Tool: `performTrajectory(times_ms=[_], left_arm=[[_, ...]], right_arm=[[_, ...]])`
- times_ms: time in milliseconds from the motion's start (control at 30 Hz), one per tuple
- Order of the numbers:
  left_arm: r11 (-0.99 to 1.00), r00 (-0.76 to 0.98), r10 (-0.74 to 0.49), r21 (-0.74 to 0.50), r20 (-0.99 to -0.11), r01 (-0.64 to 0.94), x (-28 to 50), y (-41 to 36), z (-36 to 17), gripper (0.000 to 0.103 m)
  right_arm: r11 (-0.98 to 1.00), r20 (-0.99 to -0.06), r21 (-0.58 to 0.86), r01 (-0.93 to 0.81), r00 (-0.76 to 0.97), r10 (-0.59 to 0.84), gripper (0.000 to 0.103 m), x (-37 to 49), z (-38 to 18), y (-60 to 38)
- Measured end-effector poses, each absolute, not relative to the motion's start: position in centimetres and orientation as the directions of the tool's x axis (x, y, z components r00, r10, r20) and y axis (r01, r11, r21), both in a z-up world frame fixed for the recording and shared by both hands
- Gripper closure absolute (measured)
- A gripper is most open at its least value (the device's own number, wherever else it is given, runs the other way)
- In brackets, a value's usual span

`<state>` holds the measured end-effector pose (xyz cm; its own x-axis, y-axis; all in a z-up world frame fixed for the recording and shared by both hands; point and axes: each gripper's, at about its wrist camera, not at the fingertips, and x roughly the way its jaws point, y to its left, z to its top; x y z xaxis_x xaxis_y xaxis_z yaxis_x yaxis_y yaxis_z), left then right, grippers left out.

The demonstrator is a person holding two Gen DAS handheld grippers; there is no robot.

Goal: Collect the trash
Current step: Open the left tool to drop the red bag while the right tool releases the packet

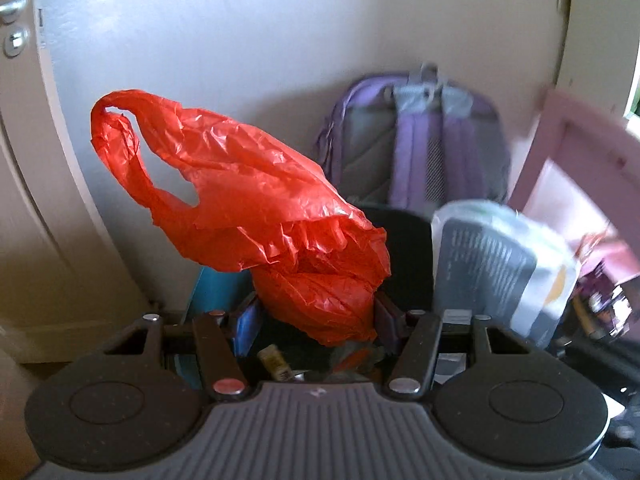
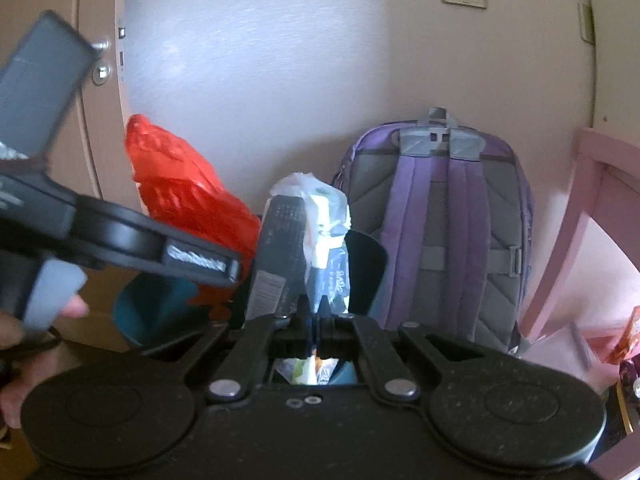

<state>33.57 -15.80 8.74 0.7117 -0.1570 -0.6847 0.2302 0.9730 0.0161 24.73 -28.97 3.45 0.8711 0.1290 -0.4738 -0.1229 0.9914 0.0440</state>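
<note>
A crumpled red plastic bag [image 1: 248, 208] stands up between the fingers of my left gripper [image 1: 316, 312], whose jaws look wide apart around its lower end. The bag also shows in the right wrist view [image 2: 180, 188]. My right gripper [image 2: 318, 316] is shut on a grey and white flat plastic packet [image 2: 304, 248], held upright over a teal bin [image 2: 364, 256]. The same packet shows blurred in the left wrist view [image 1: 496, 268]. The left gripper's body [image 2: 120, 240] crosses the left of the right wrist view. Small litter lies below the red bag [image 1: 280, 364].
A purple and grey backpack [image 2: 444, 236] leans against the wall behind the bin. A pink chair or frame [image 2: 592, 216] stands at the right. A door with a metal handle [image 1: 12, 8] is at the left. Colourful wrappers [image 2: 624, 344] lie at the far right.
</note>
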Motion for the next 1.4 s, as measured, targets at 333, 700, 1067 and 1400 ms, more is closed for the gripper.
performTrajectory(times_ms=[333,700,1067,1400], left_arm=[[0.957,0.645,-0.105,0.099,-0.757,0.271,36.1,-16.6,5.5,0.044],[0.957,0.582,-0.083,0.098,-0.809,0.273,37.7,-16.7,2.9,0.042],[0.970,0.605,-0.106,0.051,-0.789,0.237,36.6,-15.3,4.1,0.029],[0.975,0.665,-0.136,0.020,-0.734,0.221,32.0,-11.9,8.2,0.029]], right_arm=[[0.988,-0.559,-0.003,-0.155,0.819,0.126,0.102,27.0,1.5,-28.3],[0.988,-0.584,-0.034,-0.148,0.805,0.100,0.081,27.1,0.9,-27.7],[0.992,-0.573,-0.027,-0.125,0.815,0.087,0.079,26.1,1.9,-27.7],[0.989,-0.547,-0.003,-0.145,0.829,0.120,0.075,22.5,4.5,-26.5]])
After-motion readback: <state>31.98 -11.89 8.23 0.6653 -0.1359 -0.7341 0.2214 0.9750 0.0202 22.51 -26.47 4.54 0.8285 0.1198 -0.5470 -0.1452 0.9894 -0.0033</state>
